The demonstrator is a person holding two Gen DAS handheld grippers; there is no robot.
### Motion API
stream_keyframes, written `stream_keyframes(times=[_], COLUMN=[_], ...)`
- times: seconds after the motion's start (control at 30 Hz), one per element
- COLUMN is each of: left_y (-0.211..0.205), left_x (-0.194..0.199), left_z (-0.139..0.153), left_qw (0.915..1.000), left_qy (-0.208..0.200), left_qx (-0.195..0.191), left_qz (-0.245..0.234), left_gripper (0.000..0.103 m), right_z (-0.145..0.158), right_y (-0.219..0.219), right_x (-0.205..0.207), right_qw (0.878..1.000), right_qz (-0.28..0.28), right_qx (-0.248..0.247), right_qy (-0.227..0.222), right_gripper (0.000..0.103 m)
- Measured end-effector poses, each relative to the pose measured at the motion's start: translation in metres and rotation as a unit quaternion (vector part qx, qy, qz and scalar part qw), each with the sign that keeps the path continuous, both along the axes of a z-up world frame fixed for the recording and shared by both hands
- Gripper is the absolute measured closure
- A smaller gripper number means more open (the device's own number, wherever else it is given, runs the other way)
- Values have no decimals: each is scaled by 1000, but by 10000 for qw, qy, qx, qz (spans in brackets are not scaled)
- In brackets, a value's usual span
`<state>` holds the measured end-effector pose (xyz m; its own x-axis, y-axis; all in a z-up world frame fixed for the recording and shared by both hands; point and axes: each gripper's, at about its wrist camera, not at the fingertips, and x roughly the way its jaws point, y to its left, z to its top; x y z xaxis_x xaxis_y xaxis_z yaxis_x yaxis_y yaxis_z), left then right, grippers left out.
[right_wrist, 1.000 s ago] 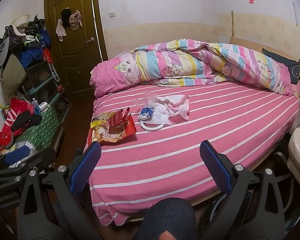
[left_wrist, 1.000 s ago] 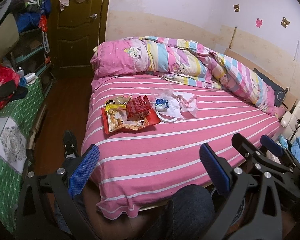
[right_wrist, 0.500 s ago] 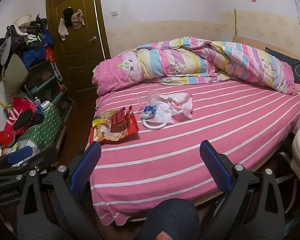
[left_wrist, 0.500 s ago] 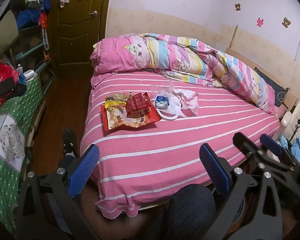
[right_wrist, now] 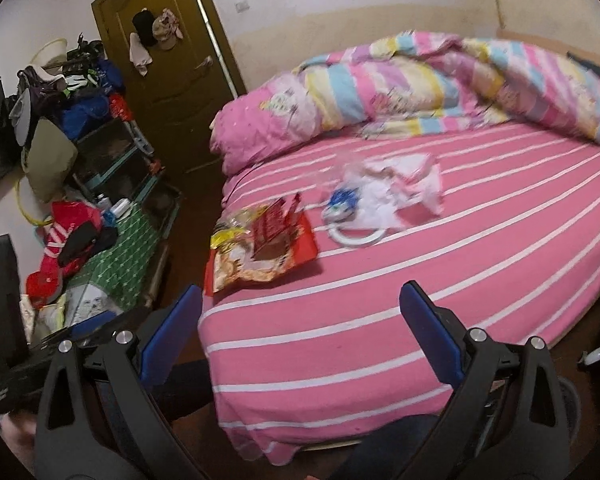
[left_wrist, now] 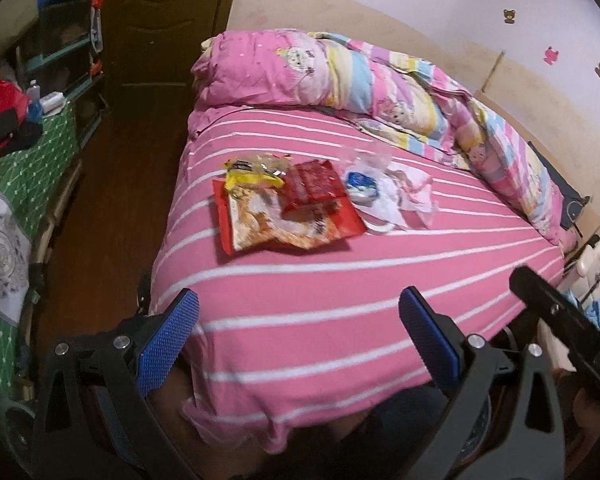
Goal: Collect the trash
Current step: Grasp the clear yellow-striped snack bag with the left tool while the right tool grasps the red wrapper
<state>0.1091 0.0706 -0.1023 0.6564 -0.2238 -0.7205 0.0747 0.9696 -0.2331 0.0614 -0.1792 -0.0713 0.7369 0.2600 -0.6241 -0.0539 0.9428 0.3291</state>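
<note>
Two grippers, left gripper and right gripper, jaws spread empty at frame bottom; snack wrappers mid-frame on bed.

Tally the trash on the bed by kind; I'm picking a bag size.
Snack wrappers: 3
Blue-and-white cup: 1
White ring: 1
Crumpled white bag or tissue heap: 1
Total: 6

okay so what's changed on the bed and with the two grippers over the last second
Both grippers have moved in toward the bed, which now fills more of each view. The left gripper and right gripper stay open and empty. The snack bags and white wrappers lie untouched where they were.
</note>
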Motion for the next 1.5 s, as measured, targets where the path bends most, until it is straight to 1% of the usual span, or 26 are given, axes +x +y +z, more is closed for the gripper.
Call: stream_keyframes(times=[0.17,0.27,0.47,0.6,0.7,0.77,0.87,0.93,0.97,1.03,1.1,1.2,1.23,1.3,1.33,1.37,1.4,1.43,1.5], left_y=[18,27,36,39,39,40,46,48,48,45,40,31,29,25,24,23,22,22,22], left_x=[45,74,141,181,207,223,238,247,250,254,257,261,263,266,267,268,268,269,269], left_z=[-11,-17,-35,-43,-50,-58,-69,-77,-80,-84,-87,-94,-97,-103,-106,-109,-110,-111,-112], left_qw=[9999,9998,9996,9995,9993,9994,9995,9996,9996,9996,9996,9991,9989,9982,9979,9974,9971,9968,9966], left_qy=[-42,-101,-219,-299,-361,-323,-296,-182,-142,-76,-66,58,104,224,280,336,352,375,350], left_qx=[-13,-46,-94,-107,-71,-69,-126,-185,-229,-226,-141,-64,-85,-136,-155,-205,-229,-246,-286], left_qz=[112,159,126,36,-37,-61,-57,-73,-89,-126,-255,-419,-455,-540,-572,-609,-629,-667,-691], left_gripper=[6,6,6,6,6,6,6,6,6,6,6,6,6,7,7,9,19,26,30], right_z=[-20,-30,-43,-60,-74,-83,-93,-98,-100,-106,-110,-117,-119,-122,-124,-126,-127,-128,-126], right_y=[21,34,47,50,58,62,65,67,68,71,75,83,84,86,87,87,87,87,85], right_x=[40,69,120,157,183,198,210,217,220,226,231,235,237,238,239,239,239,239,238], right_qw=[9996,9989,9977,9962,9961,9961,9960,9963,9964,9962,9961,9956,9954,9951,9949,9947,9944,9944,9950], right_qz=[176,261,231,168,168,156,103,77,77,94,133,204,212,232,240,243,251,251,231], right_qx=[99,253,466,620,565,518,500,432,409,394,356,280,273,224,212,202,189,184,106], right_qy=[205,302,442,585,649,700,732,744,744,776,800,876,892,934,958,983,1008,1006,965], right_gripper=[5,5,5,5,5,5,5,5,7,15,27,35,37,44,47,53,56,58,72])
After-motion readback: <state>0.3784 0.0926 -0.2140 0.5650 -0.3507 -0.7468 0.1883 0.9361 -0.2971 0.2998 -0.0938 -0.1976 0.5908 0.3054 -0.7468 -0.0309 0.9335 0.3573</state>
